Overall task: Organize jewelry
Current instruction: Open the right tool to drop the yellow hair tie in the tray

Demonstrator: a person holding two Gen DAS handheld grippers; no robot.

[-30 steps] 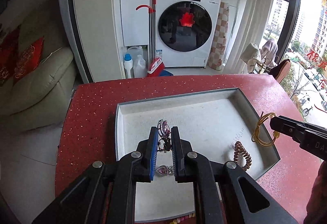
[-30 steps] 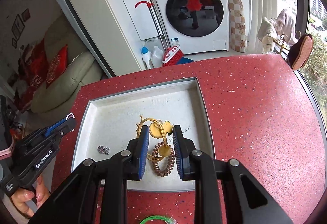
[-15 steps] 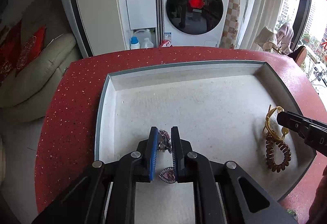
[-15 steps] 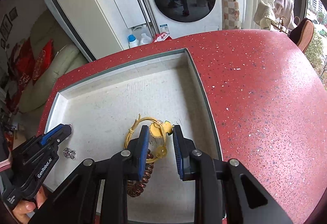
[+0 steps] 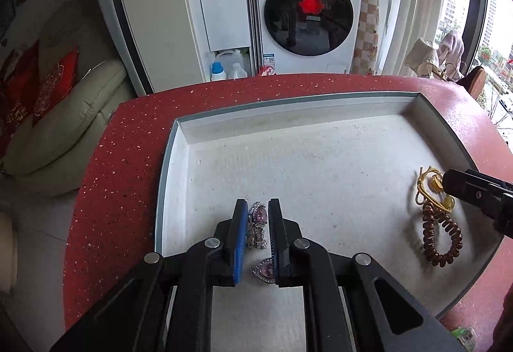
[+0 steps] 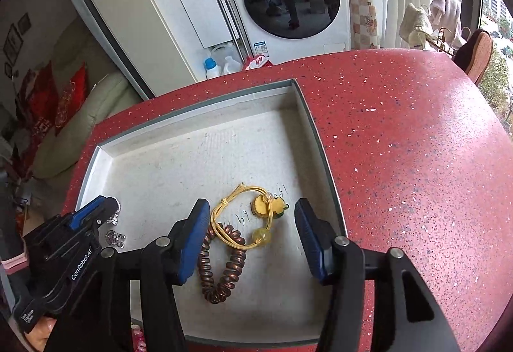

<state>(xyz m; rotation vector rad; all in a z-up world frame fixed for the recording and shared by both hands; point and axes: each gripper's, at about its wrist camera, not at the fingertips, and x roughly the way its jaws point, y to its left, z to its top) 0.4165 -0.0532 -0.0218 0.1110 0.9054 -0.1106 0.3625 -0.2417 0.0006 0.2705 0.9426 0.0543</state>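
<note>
1. Left wrist view: the left gripper is squeezed tight on a silver earring with purple stones, and its blue pads touch the earring on both sides
2. One purple stone sticks out past the fingertips, and another purple heart stone hangs lower between the fingers
3. This gripper is low over the near left part of the white tray, close to the tray's left wall
4. Right wrist view: the right gripper is wide open and holds nothing
5. A yellow hair tie with small charms lies on the tray floor between its two fingers, touching neither finger
6. A brown coil hair tie lies under the yellow one, and its left side is just beside the left finger
7. Both ties sit near the tray's right wall, by the near right corner
8. The middle and far part of the tray floor is bare, with lots of room
9. The tray sits on a red speckled table, which is wide and bare to the right
10. A washing machine stands far behind the table
</note>
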